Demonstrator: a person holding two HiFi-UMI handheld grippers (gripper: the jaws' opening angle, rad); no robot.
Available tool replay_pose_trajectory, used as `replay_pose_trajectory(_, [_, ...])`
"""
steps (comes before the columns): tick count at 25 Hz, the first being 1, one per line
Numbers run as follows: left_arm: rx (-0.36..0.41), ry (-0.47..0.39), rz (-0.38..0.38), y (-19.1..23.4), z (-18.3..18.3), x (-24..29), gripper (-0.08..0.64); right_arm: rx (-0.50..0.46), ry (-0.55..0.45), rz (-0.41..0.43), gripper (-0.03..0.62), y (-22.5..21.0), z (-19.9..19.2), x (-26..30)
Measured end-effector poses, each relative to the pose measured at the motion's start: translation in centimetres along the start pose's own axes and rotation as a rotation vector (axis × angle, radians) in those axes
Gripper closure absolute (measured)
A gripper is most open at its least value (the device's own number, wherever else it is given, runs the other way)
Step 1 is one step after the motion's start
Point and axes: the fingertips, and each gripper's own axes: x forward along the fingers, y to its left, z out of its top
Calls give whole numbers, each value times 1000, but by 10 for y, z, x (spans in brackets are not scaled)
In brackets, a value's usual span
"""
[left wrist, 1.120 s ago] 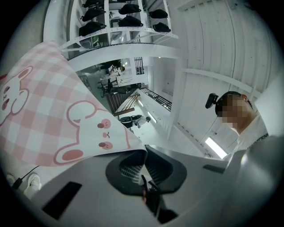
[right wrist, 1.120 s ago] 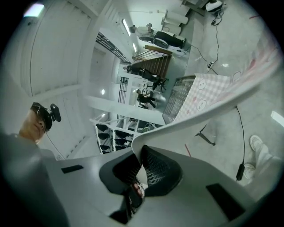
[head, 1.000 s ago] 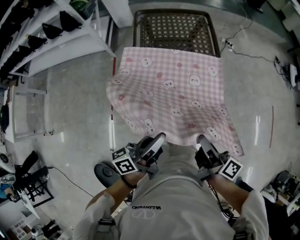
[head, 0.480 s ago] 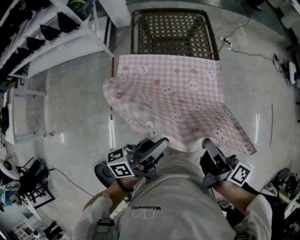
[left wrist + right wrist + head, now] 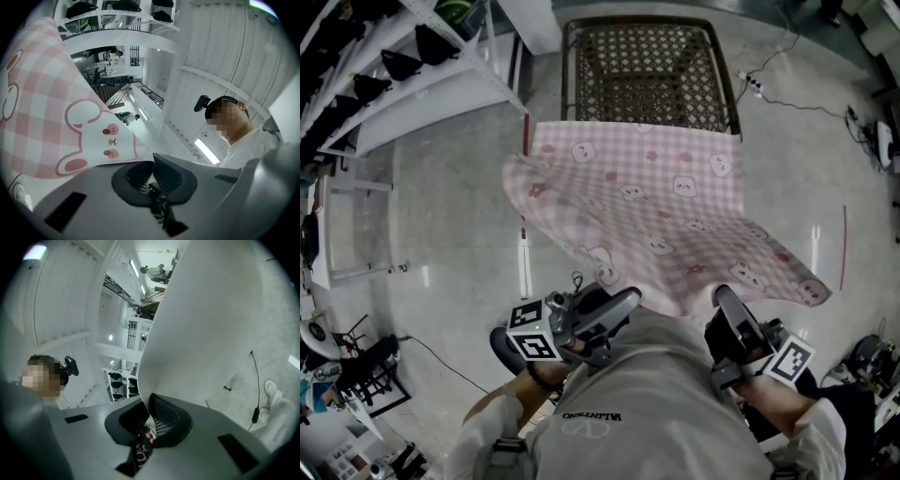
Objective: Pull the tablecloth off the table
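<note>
A pink checked tablecloth with cartoon faces hangs stretched from the far table towards me. Its far edge still lies on the dark lattice-topped table. In the head view my left gripper and right gripper are close to my chest, each shut on the cloth's near edge. The left gripper view has the printed side of the tablecloth running into the closed jaws of the left gripper. In the right gripper view the white underside of the tablecloth enters the closed jaws of the right gripper.
A white shelf rack holding dark items stands at the left. Cables trail over the grey floor at the upper right, and a red floor line runs at the right. Dark equipment sits at the lower left.
The cloth has slid further off the table towards me, baring more of the lattice top. Both grippers drew back towards my body, and the right one moved outward to the right.
</note>
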Motion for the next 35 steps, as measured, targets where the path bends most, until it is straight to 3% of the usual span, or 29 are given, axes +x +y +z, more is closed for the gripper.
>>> replay_pose_trajectory(9, [-8, 37, -32, -22, -11, 0, 557, -16, -14, 33, 577, 13, -8, -15])
replay_pose_trajectory(17, [-17, 39, 16, 4, -21, 3, 557, -24, 1, 0, 570, -16, -5, -14])
replay_pose_trajectory(35, [-36, 25, 34, 28, -15, 7, 557, 35, 2, -19, 571, -38, 0, 1])
